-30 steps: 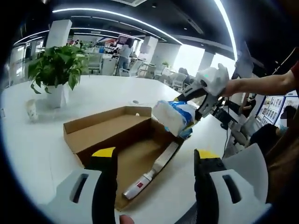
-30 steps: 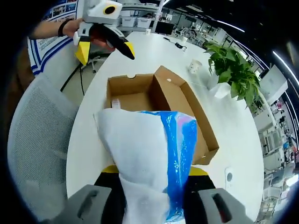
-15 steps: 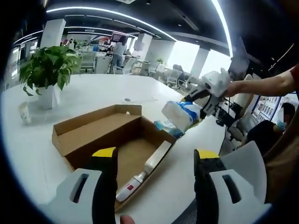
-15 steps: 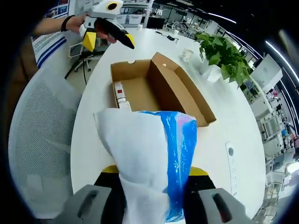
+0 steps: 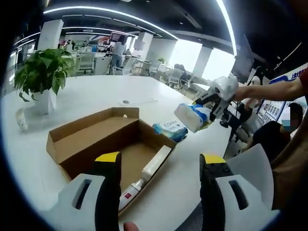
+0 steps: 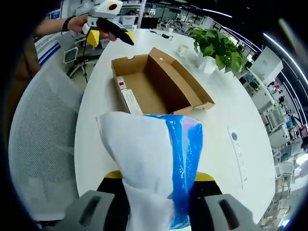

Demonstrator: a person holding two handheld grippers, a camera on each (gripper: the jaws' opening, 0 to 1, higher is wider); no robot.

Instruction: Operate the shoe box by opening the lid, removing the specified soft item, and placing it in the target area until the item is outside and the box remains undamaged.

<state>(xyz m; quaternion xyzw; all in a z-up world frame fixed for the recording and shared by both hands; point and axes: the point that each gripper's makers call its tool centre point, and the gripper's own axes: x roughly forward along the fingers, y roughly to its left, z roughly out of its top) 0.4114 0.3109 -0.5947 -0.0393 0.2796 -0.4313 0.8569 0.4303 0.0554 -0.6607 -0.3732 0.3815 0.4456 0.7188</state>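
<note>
Soft pack (image 6: pixel 154 163): clamped in right gripper (image 6: pixel 155 179), carried farther from the open shoe box (image 6: pixel 159 82) than a second ago (removal done; placing remains). Left gripper (image 5: pixel 161 161): jaws apart, empty, near the box.

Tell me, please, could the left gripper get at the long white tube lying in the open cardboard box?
Probably yes: the left gripper is open and empty, the cardboard box has no lid over it, and the white tube lies just ahead, uncovered.

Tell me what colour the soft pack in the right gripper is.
White and blue soft pack, clearest in the right gripper view.
</note>
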